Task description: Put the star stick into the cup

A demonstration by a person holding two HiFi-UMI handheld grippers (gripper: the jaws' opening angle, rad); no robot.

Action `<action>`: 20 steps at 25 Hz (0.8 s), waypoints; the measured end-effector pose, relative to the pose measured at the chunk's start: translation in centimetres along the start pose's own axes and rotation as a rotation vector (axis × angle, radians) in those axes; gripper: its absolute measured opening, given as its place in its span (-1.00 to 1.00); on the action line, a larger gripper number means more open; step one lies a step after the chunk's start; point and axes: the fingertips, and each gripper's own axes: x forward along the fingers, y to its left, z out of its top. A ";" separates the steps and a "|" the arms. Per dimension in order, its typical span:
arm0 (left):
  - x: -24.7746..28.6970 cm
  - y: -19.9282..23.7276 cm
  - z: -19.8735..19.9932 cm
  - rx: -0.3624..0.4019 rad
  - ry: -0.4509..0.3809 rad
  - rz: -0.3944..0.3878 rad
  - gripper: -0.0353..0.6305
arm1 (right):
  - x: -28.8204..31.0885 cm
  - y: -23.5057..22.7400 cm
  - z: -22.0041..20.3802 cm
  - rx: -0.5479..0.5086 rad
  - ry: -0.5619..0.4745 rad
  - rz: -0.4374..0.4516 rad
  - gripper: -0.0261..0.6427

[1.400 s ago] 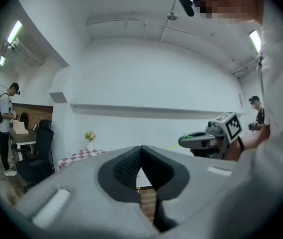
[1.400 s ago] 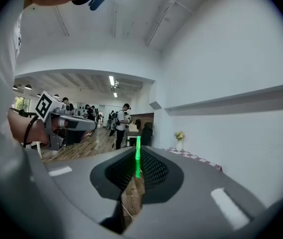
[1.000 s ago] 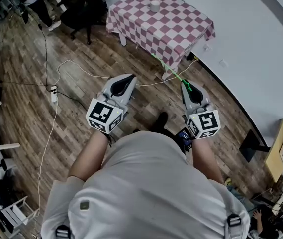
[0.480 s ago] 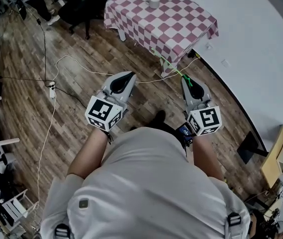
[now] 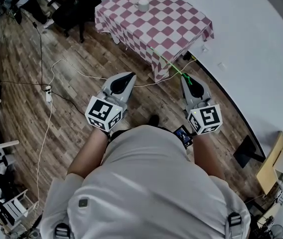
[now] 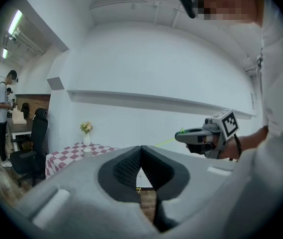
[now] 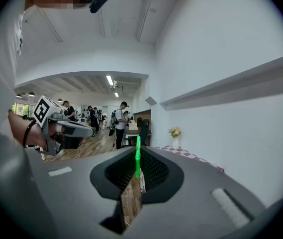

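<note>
The right gripper (image 5: 185, 79) is pinched on the green star stick (image 7: 138, 159), which projects forward from between its jaws. The left gripper (image 5: 127, 77) has its jaws pressed together with nothing between them. Both grippers are held over the wooden floor (image 5: 17, 118), near the checkered-cloth table (image 5: 176, 24). The white cup (image 5: 143, 4) stands on the table, well apart from the stick.

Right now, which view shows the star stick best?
Right gripper view: the star stick stands close, clamped in the right gripper. Head view shows only a thin green line; left gripper view, a faint green sliver ahead of that gripper.
</note>
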 end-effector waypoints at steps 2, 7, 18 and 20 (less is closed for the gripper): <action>1.3 -0.4 0.1 -0.011 -0.006 0.001 -0.88 | 0.0 -1.4 -0.1 0.002 -0.002 0.004 -0.84; 3.7 -0.6 0.1 -0.023 0.003 -0.001 -0.88 | 0.5 -3.7 -0.4 0.012 0.003 0.008 -0.84; 4.5 3.4 -0.7 -0.049 0.020 0.014 -0.88 | 4.6 -3.9 -0.6 0.016 0.029 0.024 -0.84; 4.3 4.6 -0.7 -0.053 0.018 0.017 -0.88 | 5.7 -3.6 -0.4 0.016 0.030 0.026 -0.84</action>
